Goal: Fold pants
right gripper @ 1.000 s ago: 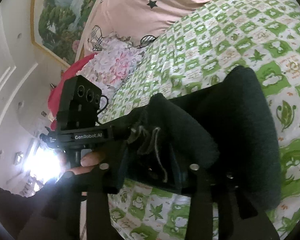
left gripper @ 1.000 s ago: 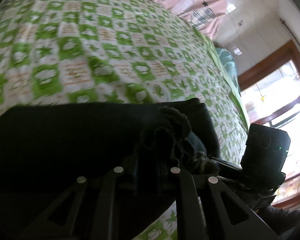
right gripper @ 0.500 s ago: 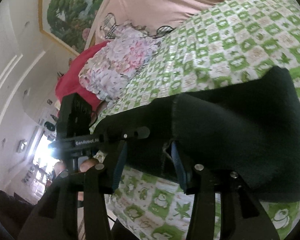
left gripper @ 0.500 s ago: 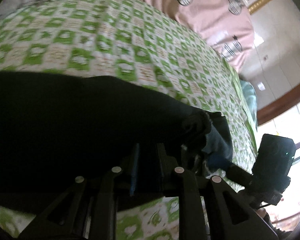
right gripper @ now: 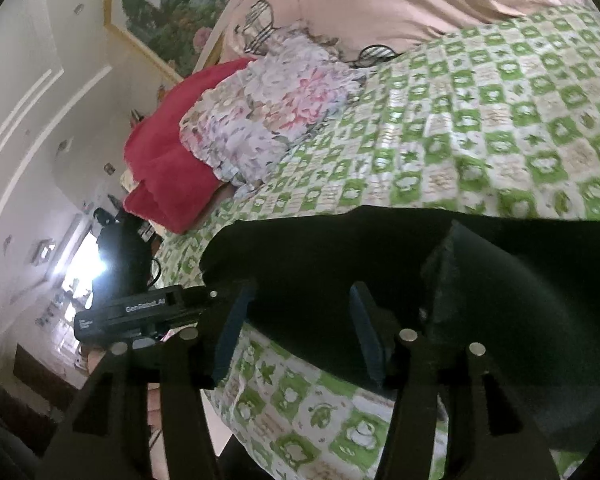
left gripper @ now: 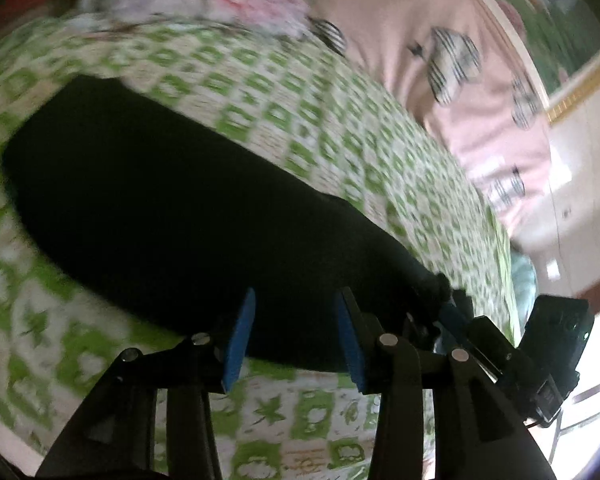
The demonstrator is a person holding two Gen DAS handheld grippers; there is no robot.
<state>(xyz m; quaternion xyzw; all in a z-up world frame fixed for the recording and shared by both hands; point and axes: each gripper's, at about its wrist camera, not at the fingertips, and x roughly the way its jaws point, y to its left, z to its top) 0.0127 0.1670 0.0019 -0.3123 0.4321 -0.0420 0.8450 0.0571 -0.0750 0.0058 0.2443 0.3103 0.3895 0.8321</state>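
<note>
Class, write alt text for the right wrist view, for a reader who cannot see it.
Open tongs with blue pads sit just above dark pants lying on a bed with a green and white checked sheet. Behind are a flowered pillow, a red blanket and a pink quilt.

pants (left gripper: 172,216) look like matte black fleecy cloth, bed sheet (right gripper: 480,128) is smooth printed cotton-ish fabric, claw pads (left gripper: 238,340) are blue, rubbery-looking.
</note>
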